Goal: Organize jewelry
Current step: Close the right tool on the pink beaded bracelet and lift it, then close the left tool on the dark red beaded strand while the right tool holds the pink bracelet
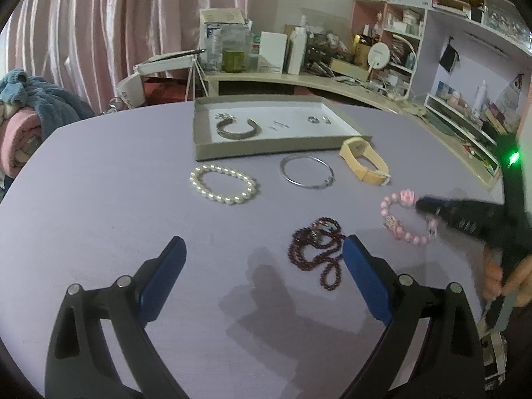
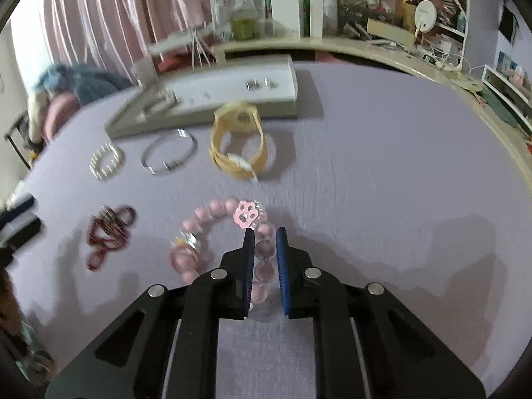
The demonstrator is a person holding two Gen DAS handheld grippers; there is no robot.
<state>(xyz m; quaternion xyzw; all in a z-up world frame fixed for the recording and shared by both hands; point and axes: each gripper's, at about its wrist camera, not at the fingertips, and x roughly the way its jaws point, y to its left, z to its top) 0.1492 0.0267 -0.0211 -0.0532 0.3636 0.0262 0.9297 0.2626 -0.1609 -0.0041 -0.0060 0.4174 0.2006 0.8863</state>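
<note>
Over pink bracelet [image 2: 212, 232], right tool [image 2: 265, 232] downtilted, clamped

- The tray [image 1: 266, 151] lies far on the table [image 1: 99, 199], holding a cuff bangle [image 1: 236, 129] at left and rings [image 1: 317, 119] at right.
- Just nearer, left to right (one row): pearl bracelet [image 1: 223, 184], wire bangle [image 1: 306, 171], watch [image 1: 364, 160].
- Nearest: bead necklace [image 1: 319, 249], with the beaded bracelet [image 1: 404, 219] to its right.

Each gripper, the left gripper [image 1: 264, 249] and the right gripper [image 2: 265, 236], has black plastic arms with triangular cut-outs, round silver pivot pins and blue ribbed fingers [image 2: 283, 266]. A green indicator light [image 1: 513, 157] glows on the right unit.
</note>
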